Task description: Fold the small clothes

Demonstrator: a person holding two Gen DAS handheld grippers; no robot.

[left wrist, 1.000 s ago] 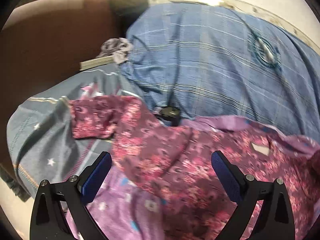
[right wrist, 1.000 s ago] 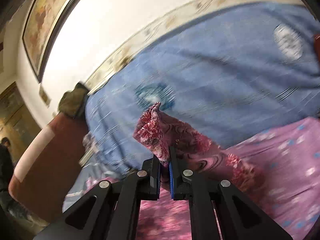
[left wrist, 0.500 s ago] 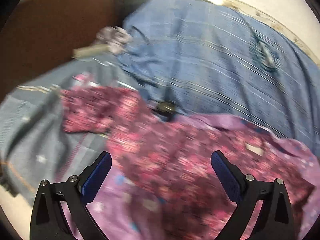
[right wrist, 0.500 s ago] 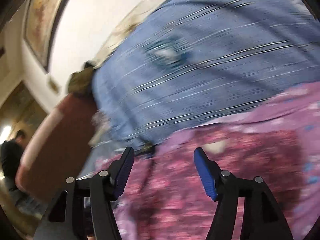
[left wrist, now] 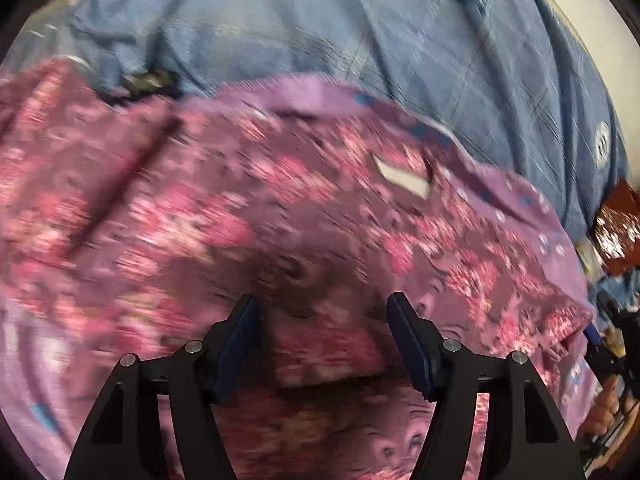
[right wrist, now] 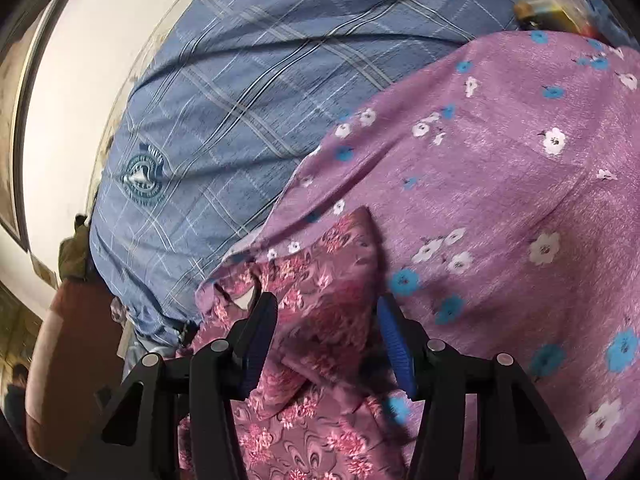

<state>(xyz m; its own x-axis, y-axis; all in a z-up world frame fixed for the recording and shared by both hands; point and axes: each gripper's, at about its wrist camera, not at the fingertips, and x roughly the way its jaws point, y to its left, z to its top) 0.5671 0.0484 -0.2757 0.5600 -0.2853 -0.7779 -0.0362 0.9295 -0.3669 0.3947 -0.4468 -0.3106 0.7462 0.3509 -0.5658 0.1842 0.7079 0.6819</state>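
Observation:
A small maroon garment with pink flowers (left wrist: 248, 216) lies spread on a lilac flowered sheet (right wrist: 500, 184); a white label (left wrist: 404, 178) shows near its neck. My left gripper (left wrist: 322, 342) is open just above the garment's middle, and the view is blurred. My right gripper (right wrist: 326, 344) is open and empty over a folded corner of the same garment (right wrist: 332, 280), near the sheet's edge.
A blue checked quilt (right wrist: 248, 92) with a round emblem (right wrist: 142, 180) lies behind the sheet and shows in the left wrist view (left wrist: 360, 32). A brown padded edge (right wrist: 68, 360) stands at far left. Cluttered small objects (left wrist: 616, 220) sit at the right.
My right gripper has let go of the garment corner and opened, then moved down over it. My left gripper has narrowed but stays open and moved forward and right over the garment.

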